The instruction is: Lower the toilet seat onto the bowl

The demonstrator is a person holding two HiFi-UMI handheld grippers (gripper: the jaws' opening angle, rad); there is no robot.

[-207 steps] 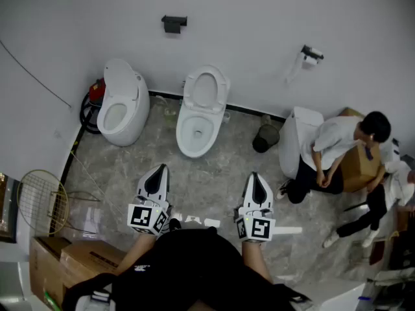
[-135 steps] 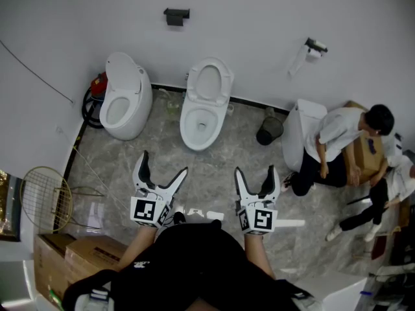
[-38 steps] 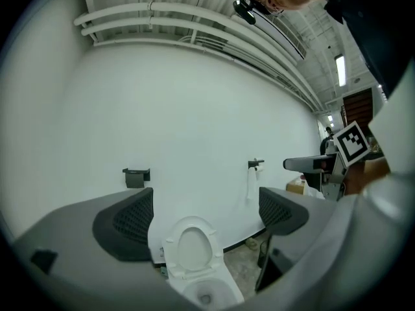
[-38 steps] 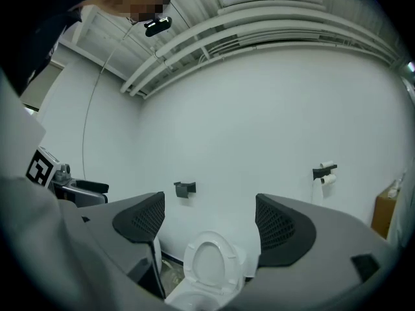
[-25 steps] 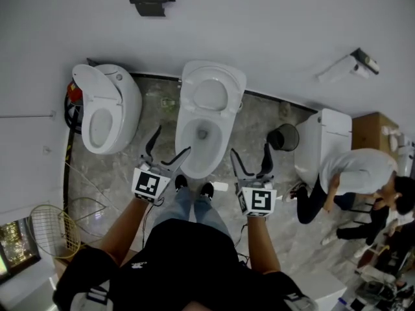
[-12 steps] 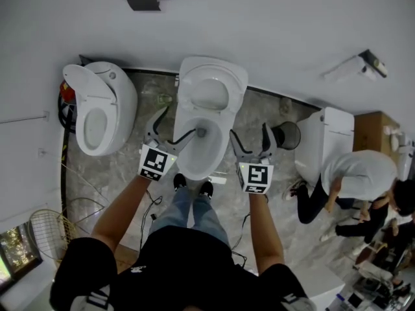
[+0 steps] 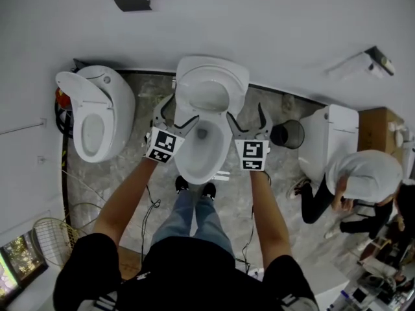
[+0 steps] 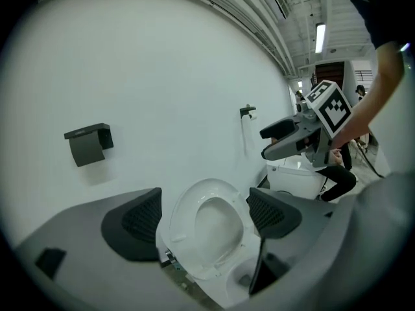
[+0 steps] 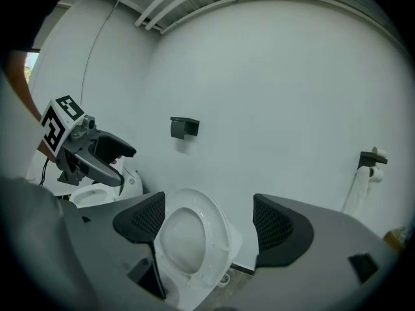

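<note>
The jaws of my left gripper (image 7: 176, 114) are spread wide and hold nothing, and so are those of my right gripper (image 7: 246, 115). One gripper is at each side of the toilet seat (image 7: 230, 86). The seat stands raised at the far wall, above the bowl (image 7: 201, 164). Another toilet (image 7: 97, 115) stands to the left and a bin (image 7: 288, 133) to the right.

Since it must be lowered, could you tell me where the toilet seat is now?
In the head view, the toilet seat stands raised by the wall behind the middle bowl, between the left gripper and the right gripper.
</note>
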